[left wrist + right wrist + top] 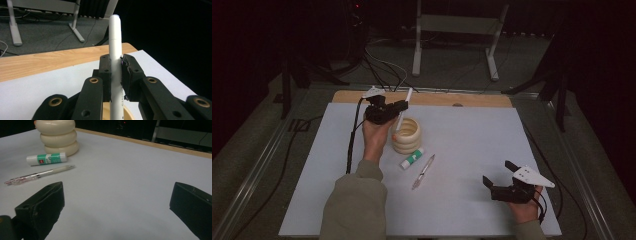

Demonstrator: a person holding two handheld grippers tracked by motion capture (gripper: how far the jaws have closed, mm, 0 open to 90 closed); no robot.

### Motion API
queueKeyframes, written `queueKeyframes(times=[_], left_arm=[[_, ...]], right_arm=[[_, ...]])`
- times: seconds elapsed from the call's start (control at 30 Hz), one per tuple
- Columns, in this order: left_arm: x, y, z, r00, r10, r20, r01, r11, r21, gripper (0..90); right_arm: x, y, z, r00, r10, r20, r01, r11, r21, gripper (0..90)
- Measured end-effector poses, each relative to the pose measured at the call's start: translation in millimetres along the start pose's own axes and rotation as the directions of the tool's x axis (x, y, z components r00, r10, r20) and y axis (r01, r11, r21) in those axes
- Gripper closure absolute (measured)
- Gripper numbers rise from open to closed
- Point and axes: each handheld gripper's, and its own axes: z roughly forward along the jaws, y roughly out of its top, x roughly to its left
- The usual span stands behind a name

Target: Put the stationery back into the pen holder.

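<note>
A: Left gripper view: the left tongs [116, 75] are seen pinching a white marker [115, 50] at mid-barrel, the marker standing upright between the pads. Its lower end is lost behind the jaws, just above a cream ringed holder [130, 113].

B: From the high view, the marker [403, 107] is placed over the holder [408, 135], which stands toward the far left part of the white mat [472, 130], short of the wooden far edge [482, 99]. The right tongs [498, 173] are held spread and empty near the mat's near right corner.

A: The marker is judged light, stiff and smooth, so slipping or swivelling in the pads is to be expected; a hold at mid-barrel is considered soundest.

B: Beside the holder, toward the near edge, a glue stick [47, 159] and a clear pen [40, 174] are left lying on the mat.
</note>
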Motion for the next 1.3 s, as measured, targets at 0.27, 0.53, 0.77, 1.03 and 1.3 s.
queueKeyframes(times=[0.27,0.53,0.77,1.03,1.3], left_arm=[[-1.0,-2.2,3.6,1.0,0.001,-0.004,-0.001,1.0,-0.007,79.2],[-1.3,-4.0,4.9,1.0,0.006,-0.003,-0.006,0.9999,-0.014,79.2],[-1.9,-7.3,7.3,0.9999,0.011,-0.009,-0.011,0.9997,-0.021,79.1],[-0.2,-10.9,10.4,0.9999,0.008,-0.01,-0.008,0.9997,-0.023,79.0],[0.0,-14.0,12.5,0.9999,0.011,-0.009,-0.011,0.9998,-0.019,78.8]], right_arm=[[-0.3,-0.1,-0.4,1.0,0.001,0.0,-0.001,1.0,-0.001,0.0],[-0.2,0.2,-0.8,1.0,-0.001,0.0,0.001,1.0,-0.002,0.0],[-0.3,0.3,-1.0,1.0,0.0,-0.001,0.0,1.0,-0.002,0.0],[-0.4,0.2,-0.8,1.0,0.0,-0.002,0.0,1.0,-0.002,0.0],[-0.1,0.1,-0.4,1.0,-0.001,-0.004,0.001,1.0,-0.001,0.0]])
